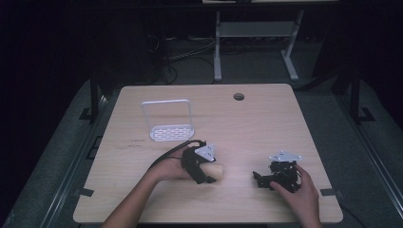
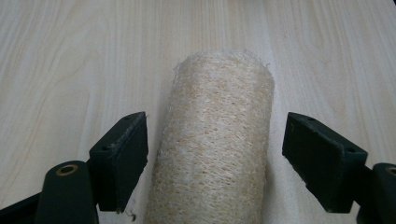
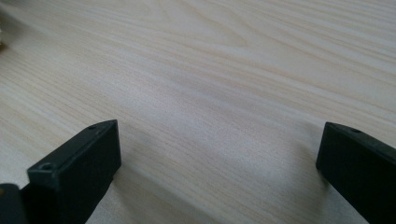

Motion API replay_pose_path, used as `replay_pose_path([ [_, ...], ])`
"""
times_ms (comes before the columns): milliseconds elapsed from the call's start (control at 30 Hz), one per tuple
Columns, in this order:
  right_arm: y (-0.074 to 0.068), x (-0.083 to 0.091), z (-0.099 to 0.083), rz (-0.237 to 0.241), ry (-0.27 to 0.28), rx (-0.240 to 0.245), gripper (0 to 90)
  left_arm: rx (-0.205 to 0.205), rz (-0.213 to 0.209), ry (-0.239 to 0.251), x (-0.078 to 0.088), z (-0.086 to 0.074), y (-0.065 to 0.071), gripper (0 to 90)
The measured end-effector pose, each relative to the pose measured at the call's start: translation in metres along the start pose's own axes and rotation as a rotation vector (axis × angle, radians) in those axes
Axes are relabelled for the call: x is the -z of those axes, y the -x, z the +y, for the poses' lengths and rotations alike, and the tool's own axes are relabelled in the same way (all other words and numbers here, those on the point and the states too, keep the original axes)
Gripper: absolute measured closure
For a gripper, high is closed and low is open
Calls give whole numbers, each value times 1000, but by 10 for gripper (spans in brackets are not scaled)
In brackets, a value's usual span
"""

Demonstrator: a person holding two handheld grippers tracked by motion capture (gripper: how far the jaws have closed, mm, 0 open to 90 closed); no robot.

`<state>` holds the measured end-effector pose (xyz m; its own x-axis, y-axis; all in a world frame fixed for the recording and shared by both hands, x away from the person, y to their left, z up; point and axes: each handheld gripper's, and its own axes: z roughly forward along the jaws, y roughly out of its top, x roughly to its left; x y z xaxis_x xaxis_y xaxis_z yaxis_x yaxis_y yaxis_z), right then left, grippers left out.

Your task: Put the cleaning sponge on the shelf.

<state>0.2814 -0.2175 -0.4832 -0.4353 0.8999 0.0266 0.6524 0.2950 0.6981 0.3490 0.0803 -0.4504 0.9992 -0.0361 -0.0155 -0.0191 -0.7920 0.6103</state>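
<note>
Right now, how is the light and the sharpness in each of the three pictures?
High view: the table is lit, the room around it dark, small things soft. Left gripper view: the loofah roll is sharp and evenly lit, with no glare, between the jaws of the left gripper. Right gripper view: the jaws of the right gripper look blurred and throw soft shadows on the wood.

On the table (image 1: 266, 123) of pale wood I count one beige loofah roll (image 1: 216, 172) with rough woven fibre, at the lower middle of the frame. There is one white rack (image 1: 167, 118) of thin wire with a perforated base, at the upper left. Two black two-jaw grippers are there, one left gripper (image 1: 202, 176) and one right gripper (image 1: 259, 178).
</note>
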Motion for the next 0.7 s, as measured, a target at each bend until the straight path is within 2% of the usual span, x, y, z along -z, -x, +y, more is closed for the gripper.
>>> replay_pose_path([
  [267,0,0,0,0,0,0,0,-11,10,-11,-2,-2,0,263],
  [500,0,0,0,0,0,0,0,-8,11,-7,-1,-2,0,357],
  [700,0,0,0,0,0,0,0,-4,10,-9,0,-3,0,403],
])
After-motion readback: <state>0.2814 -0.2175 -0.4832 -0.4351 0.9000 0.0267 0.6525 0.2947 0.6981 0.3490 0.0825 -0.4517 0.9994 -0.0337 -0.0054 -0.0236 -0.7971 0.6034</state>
